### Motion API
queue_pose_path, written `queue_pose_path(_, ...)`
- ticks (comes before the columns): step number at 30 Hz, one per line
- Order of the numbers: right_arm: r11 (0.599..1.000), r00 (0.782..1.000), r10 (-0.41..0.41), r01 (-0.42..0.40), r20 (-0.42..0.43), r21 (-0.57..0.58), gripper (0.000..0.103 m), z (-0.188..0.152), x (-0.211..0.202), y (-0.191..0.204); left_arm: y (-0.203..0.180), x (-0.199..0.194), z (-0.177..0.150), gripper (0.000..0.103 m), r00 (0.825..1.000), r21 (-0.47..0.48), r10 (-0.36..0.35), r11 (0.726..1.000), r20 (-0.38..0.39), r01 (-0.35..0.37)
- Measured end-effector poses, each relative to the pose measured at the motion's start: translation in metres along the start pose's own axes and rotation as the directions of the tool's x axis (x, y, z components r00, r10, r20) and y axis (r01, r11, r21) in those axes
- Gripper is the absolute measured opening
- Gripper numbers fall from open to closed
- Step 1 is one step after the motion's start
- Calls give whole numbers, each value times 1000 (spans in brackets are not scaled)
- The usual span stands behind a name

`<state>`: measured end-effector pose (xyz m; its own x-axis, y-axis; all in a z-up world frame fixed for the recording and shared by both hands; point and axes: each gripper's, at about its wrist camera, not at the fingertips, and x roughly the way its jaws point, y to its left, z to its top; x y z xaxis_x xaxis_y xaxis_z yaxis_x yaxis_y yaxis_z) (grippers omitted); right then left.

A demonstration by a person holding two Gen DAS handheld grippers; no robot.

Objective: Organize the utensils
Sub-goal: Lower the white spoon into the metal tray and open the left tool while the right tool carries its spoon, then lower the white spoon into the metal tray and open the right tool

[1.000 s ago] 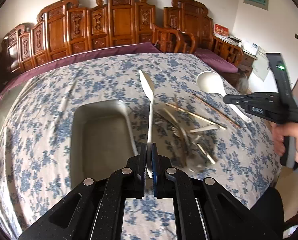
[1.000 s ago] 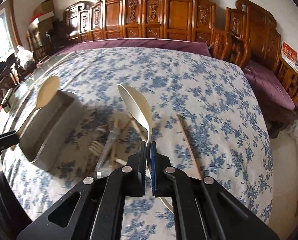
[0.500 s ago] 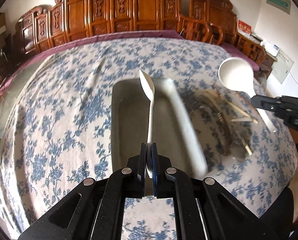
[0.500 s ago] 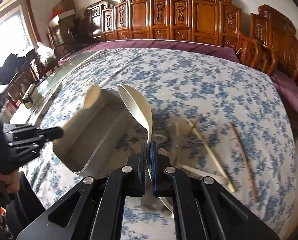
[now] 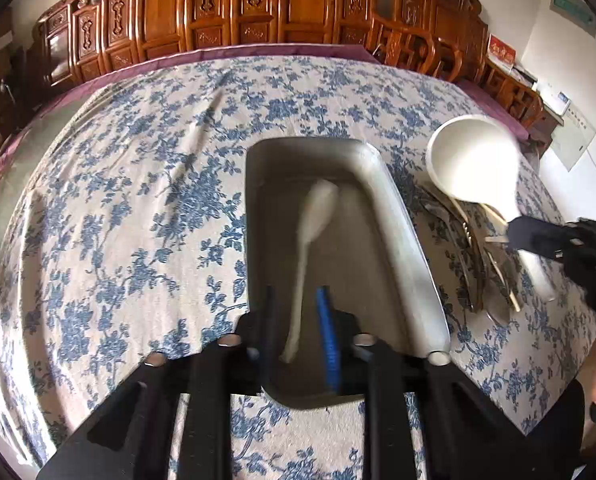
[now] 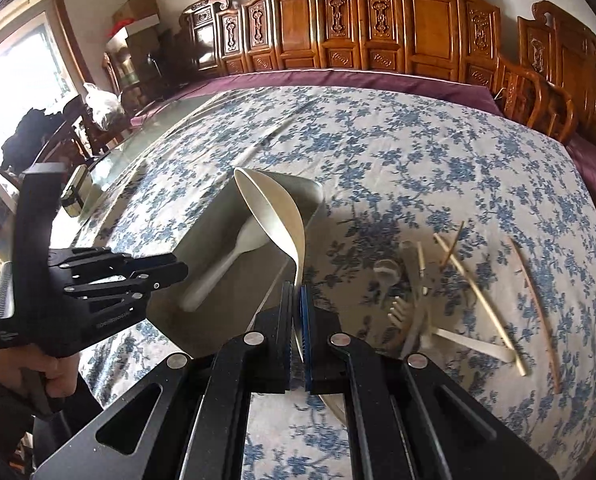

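Left wrist view: the left tool [image 5: 298, 320] is opening over the metal tray [image 5: 401, 240]. Clamped a moment ago, the white spoon [image 5: 311, 224] is now slipping free between the parted jaws and dropping, blurred, into the tray; one utensil is nearly sorted.

Right wrist view: the right tool [image 6: 296, 320] is staying clamped on the white ladle [image 6: 270, 216], now carrying it across to the tray's edge, likely next in. Chopsticks [image 6: 477, 292] and the remaining utensils are lying on the tabletop [image 6: 377, 140].
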<state>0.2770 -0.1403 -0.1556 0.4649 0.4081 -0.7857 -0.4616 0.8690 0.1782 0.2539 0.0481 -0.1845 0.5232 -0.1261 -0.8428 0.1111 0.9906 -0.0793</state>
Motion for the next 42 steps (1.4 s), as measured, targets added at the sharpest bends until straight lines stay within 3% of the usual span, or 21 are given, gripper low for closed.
queue_pose_path(9,998,1000,29,-30,5,62,5,18,21,19,16,-53,-14,35,998,28,7,1000,70,-9)
queue_pose_path(12,994,999,44,-45,5,98,5,23,31,26,27,-69,-20,50,995,10,1,1000,100,-2)
queue_pose_path(15,991,999,44,-45,10,130,5,28,41,31,38,-77,-24,50,993,-12,-3,1000,121,4)
queue_pose_path(18,980,998,60,-61,8,189,5,32,51,30,43,-80,-27,62,992,-26,-4,1000,126,7)
queue_pose_path(24,954,998,64,-64,9,294,5,37,71,25,52,-83,-28,63,990,-30,9,1000,138,-5)
queue_pose_path(36,948,999,38,-31,-15,316,5,31,85,25,50,-82,-30,63,991,-26,12,1000,135,-8)
queue_pose_path(42,911,996,90,-84,5,404,5,31,84,23,51,-83,-30,63,990,-27,13,1000,138,-10)
